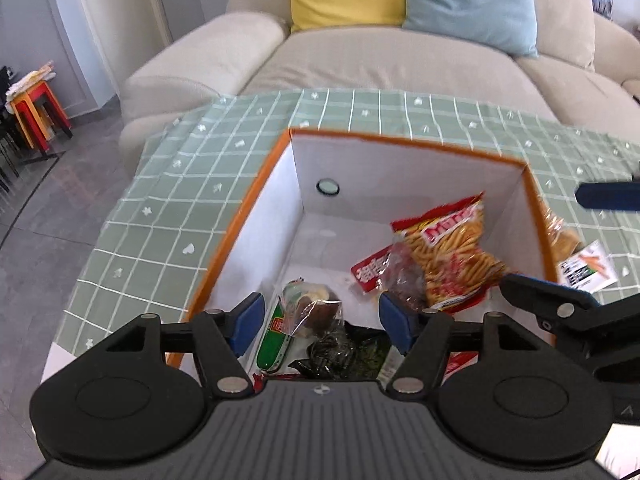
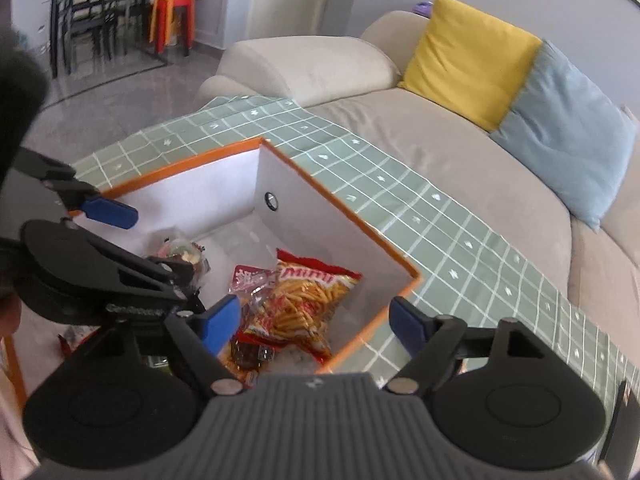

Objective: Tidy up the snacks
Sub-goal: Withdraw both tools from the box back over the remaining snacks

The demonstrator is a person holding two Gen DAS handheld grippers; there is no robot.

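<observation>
Left wrist view looks down into a white box with an orange rim [image 1: 256, 184] that stands on a table covered by a green checked cloth [image 1: 168, 184], with a beige sofa [image 1: 360, 60] behind it. The left tool [image 1: 322, 322] hangs above the near end of the box with its blue pads spread wide and nothing between them. Below it lies a clear-wrapped snack with a green label [image 1: 298, 316], its long axis running from the near wall toward the far wall, and beside that a dark crinkled packet [image 1: 336, 350]. Further right a red bag of yellow sticks [image 1: 452, 256] leans against the right wall, its top edge pointing up and toward the far corner; a smaller red packet with white lettering [image 1: 370, 272] lies against its lower left side. Outside the box on the right, another packet with a white label [image 1: 580, 264] lies on the cloth.

Right wrist view shows the right tool [image 2: 316, 322] over the near right corner of the box, jaws wide apart and holding nothing. The red stick bag [image 2: 304, 304] lies directly beneath, its printed top toward the far wall. The left tool [image 2: 112, 212] reaches in from the left side. A yellow cushion [image 2: 468, 56] and a pale blue cushion [image 2: 568, 128] rest on the sofa
</observation>
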